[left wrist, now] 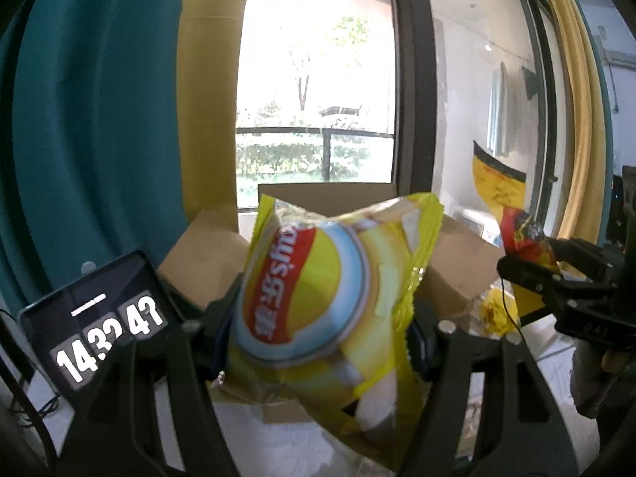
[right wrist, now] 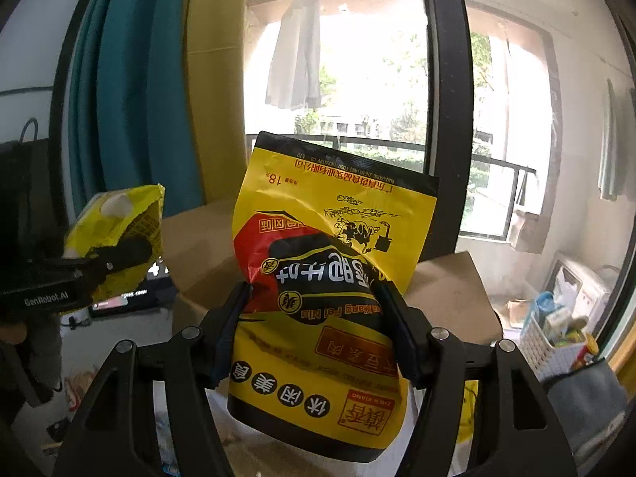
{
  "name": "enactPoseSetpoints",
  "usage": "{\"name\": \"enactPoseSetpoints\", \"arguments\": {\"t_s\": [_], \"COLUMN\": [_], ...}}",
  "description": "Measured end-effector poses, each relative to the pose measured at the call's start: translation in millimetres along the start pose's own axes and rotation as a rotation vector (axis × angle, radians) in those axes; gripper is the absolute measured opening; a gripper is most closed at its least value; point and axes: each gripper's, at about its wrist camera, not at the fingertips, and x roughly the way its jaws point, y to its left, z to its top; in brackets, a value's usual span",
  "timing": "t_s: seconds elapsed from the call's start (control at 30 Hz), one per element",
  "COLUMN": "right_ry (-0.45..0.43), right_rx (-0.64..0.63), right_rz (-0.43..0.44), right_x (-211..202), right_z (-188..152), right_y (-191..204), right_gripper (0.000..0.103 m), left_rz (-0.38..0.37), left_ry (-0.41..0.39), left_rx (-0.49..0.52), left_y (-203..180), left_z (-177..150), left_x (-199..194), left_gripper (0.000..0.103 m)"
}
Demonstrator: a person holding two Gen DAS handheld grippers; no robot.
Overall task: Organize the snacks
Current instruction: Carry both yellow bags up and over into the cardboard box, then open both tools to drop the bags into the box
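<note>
My left gripper (left wrist: 322, 334) is shut on a yellow Lay's chip bag (left wrist: 318, 290), held upside down in the air in front of an open cardboard box (left wrist: 206, 246). My right gripper (right wrist: 318, 326) is shut on a yellow, red and black snack pouch (right wrist: 330, 278), also upside down and lifted above the box (right wrist: 445, 294). Each gripper shows in the other's view: the right gripper with its pouch (left wrist: 524, 234) at the right, the left gripper with the chip bag (right wrist: 119, 218) at the left.
A phone showing a clock (left wrist: 99, 318) leans at the left. Teal and yellow curtains (left wrist: 99, 119) and a large window lie behind the box. A white basket of items (right wrist: 556, 338) stands at the right. More yellow snack packs (left wrist: 497, 310) lie below the box.
</note>
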Motion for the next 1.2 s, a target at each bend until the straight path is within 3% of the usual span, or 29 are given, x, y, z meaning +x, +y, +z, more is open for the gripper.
{"name": "enactPoseSetpoints", "arguments": {"t_s": [0.13, 0.4, 0.6, 0.73, 0.77, 0.83, 0.93, 1.2], "right_ry": [-0.001, 0.056, 0.097, 0.12, 0.135, 0.149, 0.151, 0.134], "right_rx": [0.018, 0.044, 0.077, 0.094, 0.096, 0.111, 0.125, 0.112], "right_rz": [0.006, 0.016, 0.003, -0.008, -0.004, -0.005, -0.013, -0.03], "right_x": [20.0, 72.9, 108.2, 121.0, 123.6, 125.8, 121.4, 102.6], "right_z": [6.3, 12.5, 17.8, 17.6, 18.3, 19.5, 20.2, 25.4], "right_y": [-3.6, -18.2, -32.5, -39.5, -39.1, -38.7, -39.4, -38.2], "right_gripper": [0.068, 0.068, 0.068, 0.068, 0.069, 0.077, 0.083, 0.083], "left_rz": [0.005, 0.046, 0.036, 0.032, 0.031, 0.026, 0.023, 0.018], "left_ry": [-0.009, -0.011, 0.052, 0.083, 0.086, 0.103, 0.108, 0.092], "left_rx": [-0.042, -0.026, 0.012, 0.031, 0.026, 0.011, 0.009, -0.007], "left_y": [8.4, 8.2, 2.3, -5.5, -6.0, -5.9, -5.3, -0.7], "left_z": [7.7, 19.4, 19.9, 15.1, 14.7, 15.8, 19.3, 22.5], "left_x": [19.5, 59.5, 100.5, 119.1, 121.2, 123.5, 117.3, 86.4], "left_gripper": [0.069, 0.069, 0.07, 0.079, 0.089, 0.098, 0.099, 0.1]}}
